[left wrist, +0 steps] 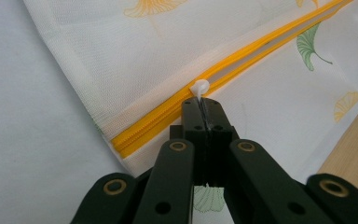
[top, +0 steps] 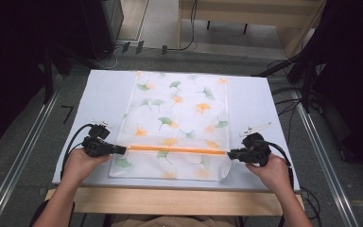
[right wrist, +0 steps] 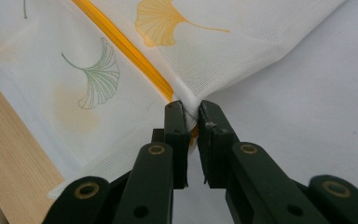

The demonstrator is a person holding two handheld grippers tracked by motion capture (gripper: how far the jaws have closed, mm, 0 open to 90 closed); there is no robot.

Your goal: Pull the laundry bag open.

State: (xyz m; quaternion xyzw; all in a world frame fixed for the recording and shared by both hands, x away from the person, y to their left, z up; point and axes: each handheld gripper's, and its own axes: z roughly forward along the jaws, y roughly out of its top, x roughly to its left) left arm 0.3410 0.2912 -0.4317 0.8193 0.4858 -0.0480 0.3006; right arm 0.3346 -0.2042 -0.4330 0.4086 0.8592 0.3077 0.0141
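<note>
On the white table (top: 104, 94) we see a sheer mesh bag (top: 179, 109) printed with green and orange ginkgo leaves, lying flat and running from the far edge almost to the near one. An orange zipper (top: 175, 150) crosses the bag from side to side near its near end, and a gripper sits at each end of that line.

The left gripper (top: 122, 150) meets the zipper's left end. In the left gripper view its jaws are pressed tight together on the small white zipper pull (left wrist: 199, 87) — the pull's rounded tip sticks out just beyond the jaw tips. From there the two yellow rows of teeth lie joined back to the bag's corner, while toward the far side a thin pale gap shows between them.

The right gripper (top: 230, 153) is at the bag's right edge. In the right gripper view its jaws pinch a gathered fold of the mesh (right wrist: 192, 108) right where the zipper (right wrist: 121, 46) ends, and the cloth fans out taut from that point — creases radiate toward the far side.

In the high view we see both of the person's hands low on the table's near edge, well apart, with a strip of bare wood (top: 170, 201) beyond the table top nearest the person.
</note>
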